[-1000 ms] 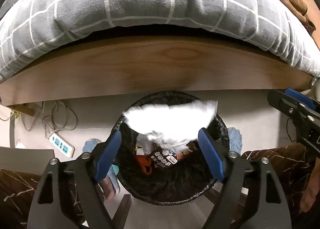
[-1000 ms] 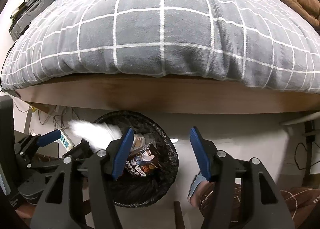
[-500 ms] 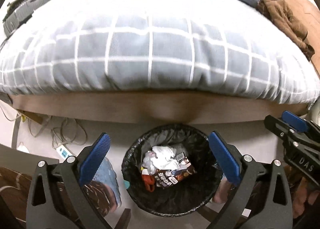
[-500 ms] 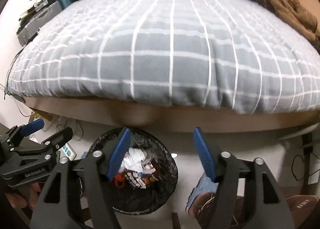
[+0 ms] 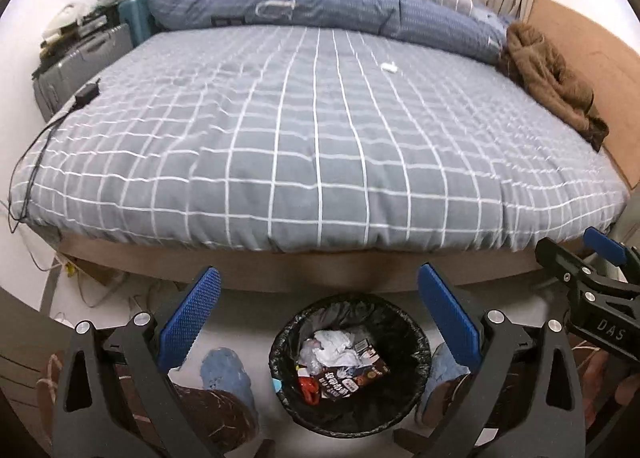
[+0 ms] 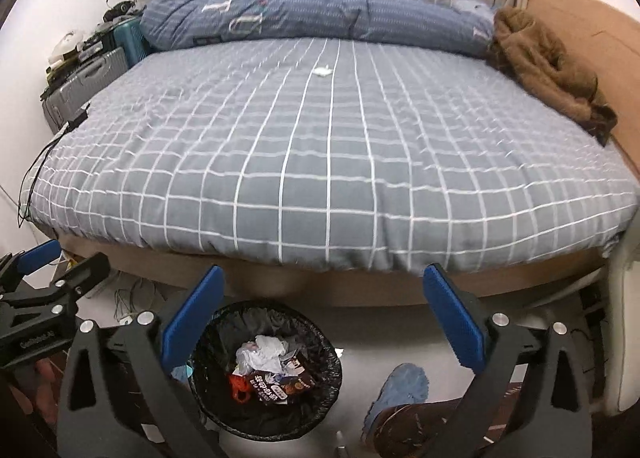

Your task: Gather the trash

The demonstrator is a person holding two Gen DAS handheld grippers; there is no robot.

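Bed (image 5: 320, 130) fills the left view, one white scrap (image 5: 388, 66) far up near the duvet; my left gripper (image 5: 318, 316) hangs spread and empty over the bin (image 5: 348, 370), whose liner already holds tissue and wrappers. From the right view, my right gripper (image 6: 324, 318) is spread too, holding nothing, aimed past the bin (image 6: 266, 368) toward that scrap (image 6: 322, 70), likely my next pick.
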